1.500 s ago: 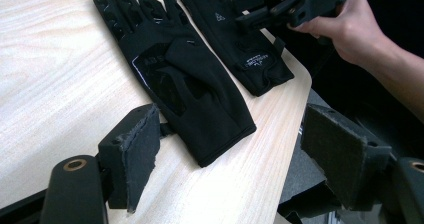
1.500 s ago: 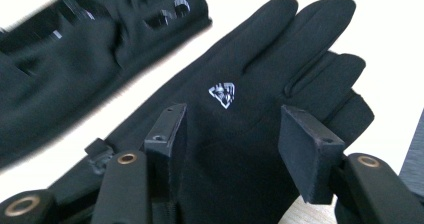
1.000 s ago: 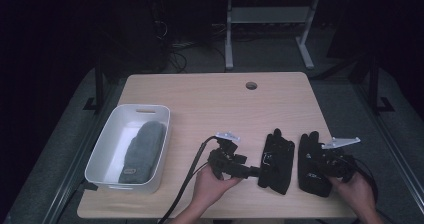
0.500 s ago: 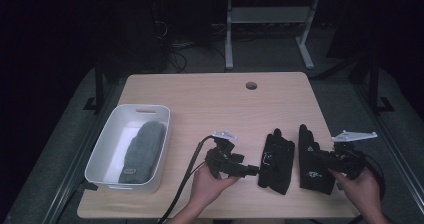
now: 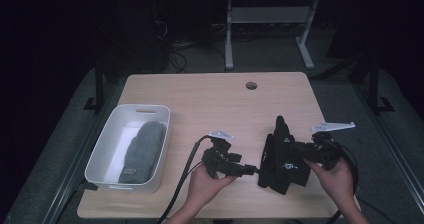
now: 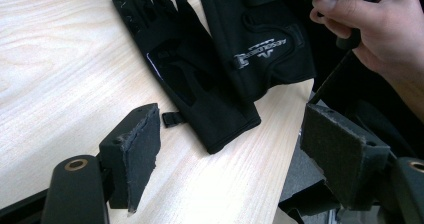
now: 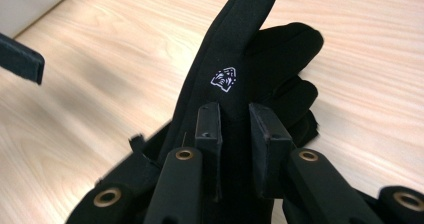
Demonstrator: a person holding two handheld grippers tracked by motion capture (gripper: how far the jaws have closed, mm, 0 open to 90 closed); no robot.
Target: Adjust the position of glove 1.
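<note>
Near worktop (image 5: 200,94) front edge | right tongs (image 7: 235,129) clenched on raised black fabric glove (image 7: 235,49) | second black glove (image 6: 175,69) flat beside it | left tongs (image 6: 230,149) released, hovering near.

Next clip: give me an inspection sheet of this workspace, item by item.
Surface: light wood table, round hole near far edge.
Job's things: two black gloves; lifted glove pinched by right gripper, flat glove lying on the table under it.
Clutter: white bin at table's left, grey mitten inside.
Grippers: right gripper shut on lifted glove; left gripper open, jaws apart over the table's near edge, holding nothing.
Cables: black cable trails from left gripper off the near edge.
Surroundings: dark room, white desk frame beyond the table, loose cables on floor.
</note>
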